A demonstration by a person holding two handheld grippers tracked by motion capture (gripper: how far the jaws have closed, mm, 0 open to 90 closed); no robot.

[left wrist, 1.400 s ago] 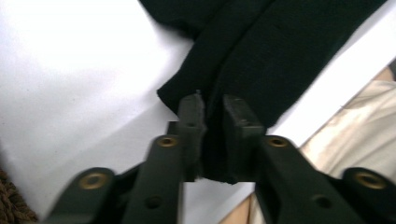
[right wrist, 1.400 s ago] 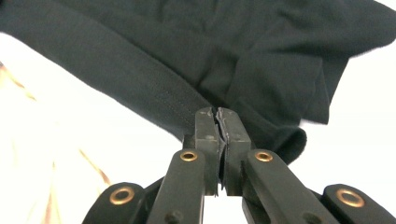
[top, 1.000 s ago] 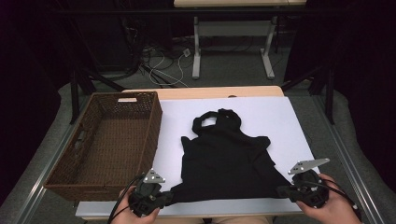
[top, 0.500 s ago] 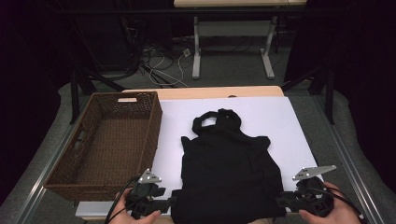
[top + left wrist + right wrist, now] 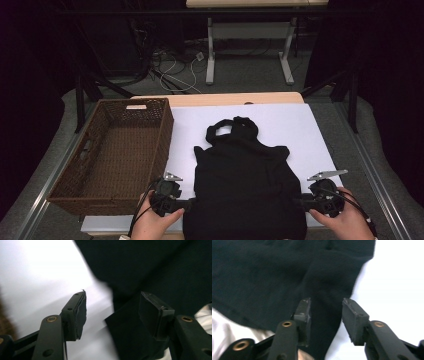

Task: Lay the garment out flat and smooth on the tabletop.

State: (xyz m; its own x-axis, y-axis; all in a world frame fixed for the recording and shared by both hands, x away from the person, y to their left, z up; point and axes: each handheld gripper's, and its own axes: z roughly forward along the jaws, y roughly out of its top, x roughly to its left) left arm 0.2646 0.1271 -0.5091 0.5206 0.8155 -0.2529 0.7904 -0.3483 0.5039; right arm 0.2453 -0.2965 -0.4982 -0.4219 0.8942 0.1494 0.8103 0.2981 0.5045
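Since the earlier frame, we note the black garment pulled flatter toward six o'clock. The left gripper and right gripper have just been opening, jaws now partly apart, pads off the cloth, apparently releasing it to lie spread on the white table.

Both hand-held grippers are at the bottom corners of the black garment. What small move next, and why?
Probably draw both back clear of the cloth. The left hand-held gripper and right hand-held gripper have just been opening, and their pads no longer press the black garment, though a fold lies between the right one's jaws. It lies spread on the white sheet beside the wicker basket, so the hem looks released.
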